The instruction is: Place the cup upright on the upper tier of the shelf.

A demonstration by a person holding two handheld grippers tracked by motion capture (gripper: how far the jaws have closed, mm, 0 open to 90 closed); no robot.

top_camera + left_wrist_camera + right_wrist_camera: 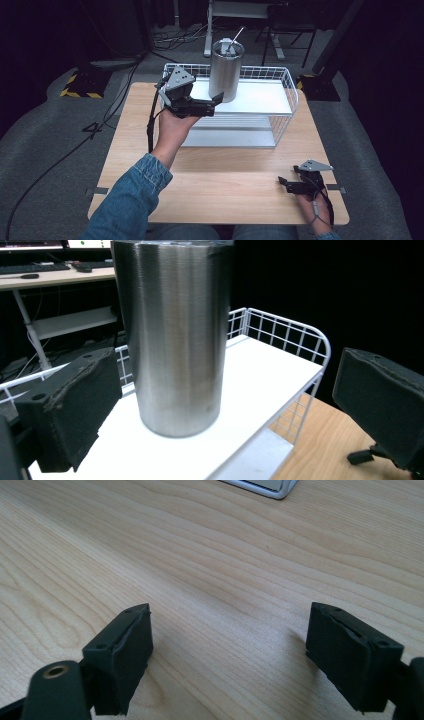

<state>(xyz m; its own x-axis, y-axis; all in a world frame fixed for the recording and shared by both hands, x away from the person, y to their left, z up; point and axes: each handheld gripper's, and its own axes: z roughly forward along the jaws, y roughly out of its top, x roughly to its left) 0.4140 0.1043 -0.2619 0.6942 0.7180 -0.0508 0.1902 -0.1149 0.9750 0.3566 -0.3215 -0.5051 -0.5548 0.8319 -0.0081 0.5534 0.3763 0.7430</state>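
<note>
A steel tumbler (226,70) stands upright on the white top shelf (265,97) of a wire rack (287,107) at the far side of the wooden table (225,175). It sits toward the left end of that shelf, with a straw (236,36) poking out of its lid.

The left gripper (212,100) is raised at the rack's left end, pointing right at the tumbler's lower part. Its jaws are spread wide. In the left gripper view the tumbler (172,335) stands between the two black pads (75,405), and a gap shows on either side of it, so the pads are not touching the metal. The white shelf (260,375) runs on to the right behind it, edged by the wire rim (300,330).

The right gripper (286,184) lies low at the near right corner of the table, well apart from the rack, pointing left. In the right gripper view its jaws are wide apart with bare wood (225,580) between the pads (122,650); a corner of the rack's base (265,486) shows at the far edge.
</note>
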